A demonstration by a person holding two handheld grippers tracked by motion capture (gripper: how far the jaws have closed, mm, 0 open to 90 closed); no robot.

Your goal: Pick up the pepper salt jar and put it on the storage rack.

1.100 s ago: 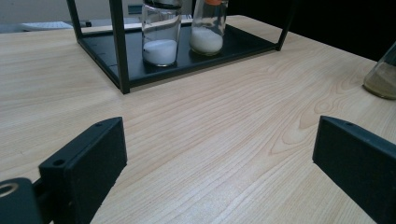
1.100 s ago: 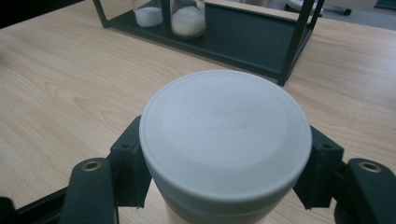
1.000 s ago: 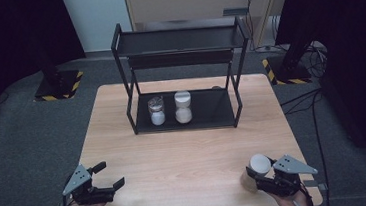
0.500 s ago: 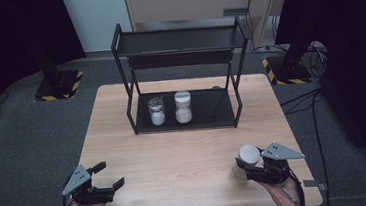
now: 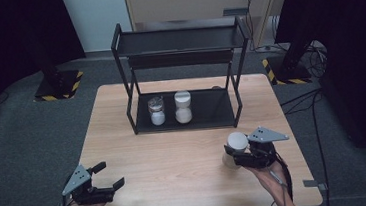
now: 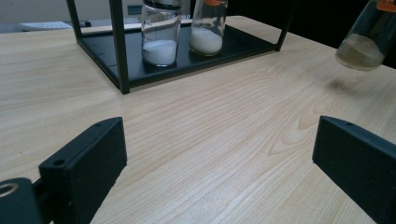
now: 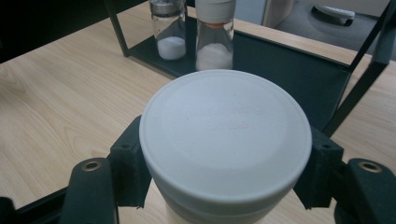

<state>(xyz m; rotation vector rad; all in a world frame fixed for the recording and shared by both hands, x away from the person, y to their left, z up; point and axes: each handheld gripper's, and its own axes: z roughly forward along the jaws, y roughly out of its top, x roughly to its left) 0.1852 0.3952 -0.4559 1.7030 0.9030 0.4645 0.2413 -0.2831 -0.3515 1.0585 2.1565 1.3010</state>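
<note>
My right gripper (image 5: 236,154) is shut on a jar with a wide white lid (image 5: 236,142) (image 7: 225,135), held off the table at the front right; the left gripper view shows its glass base (image 6: 366,44) hanging above the wood. A black two-tier rack (image 5: 183,78) stands at the table's back. On its bottom shelf sit a metal-capped glass jar (image 5: 156,110) (image 7: 169,29) (image 6: 160,32) and a white-lidded jar (image 5: 183,107) (image 7: 215,35) (image 6: 208,28), both holding white powder. My left gripper (image 5: 108,177) (image 6: 219,154) rests open at the front left, nothing between its jaws.
The rack's top shelf (image 5: 180,39) carries nothing. The right half of the bottom shelf (image 5: 214,110) is bare. Light wooden table (image 5: 175,154) lies between the grippers and the rack. Dark carpet, stands and cables surround the table.
My right gripper has lifted the white-lidded jar and carried it left and toward the rack. The left gripper has stayed put.
</note>
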